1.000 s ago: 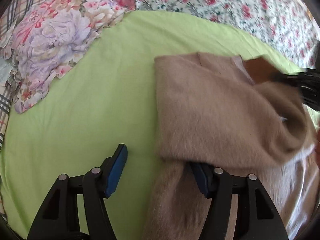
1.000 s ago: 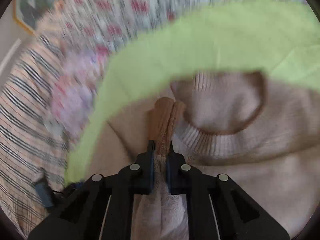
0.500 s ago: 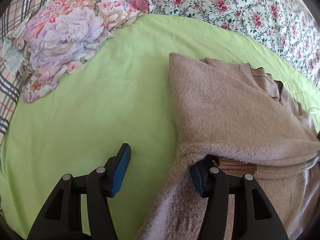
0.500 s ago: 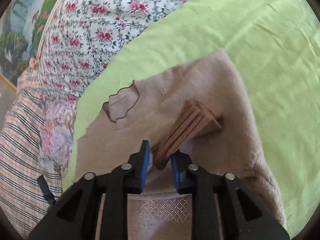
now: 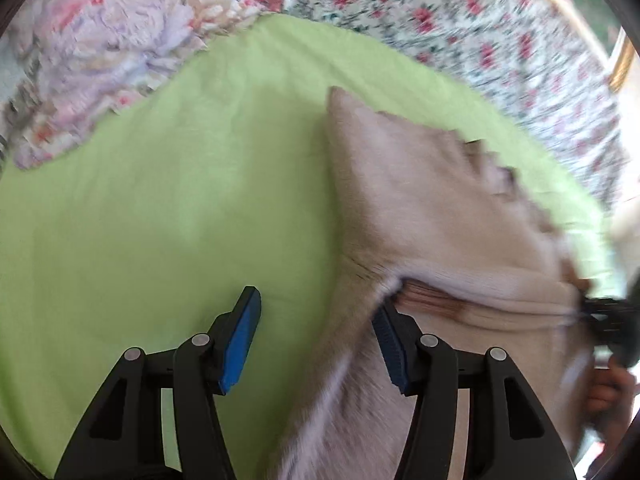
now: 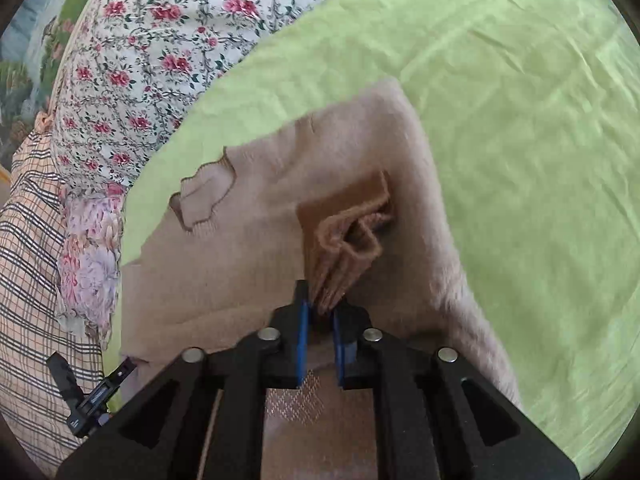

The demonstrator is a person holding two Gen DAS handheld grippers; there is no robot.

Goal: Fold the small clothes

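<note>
While left claw [image 5: 316,344] gapes | right claw [image 6: 320,320] pinches sweater cuff [image 6: 346,240]

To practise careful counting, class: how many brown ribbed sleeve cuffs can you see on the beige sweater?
1. The brown cuff lies folded over the middle of the beige sweater, pinched by the right gripper. The other sleeve's cuff may be hidden outside the views.

Fuzzy beige sweater [image 6: 280,216], sleeve folded across its body, brown ribbed cuff [image 6: 344,236] bunched, lying flat
</note>
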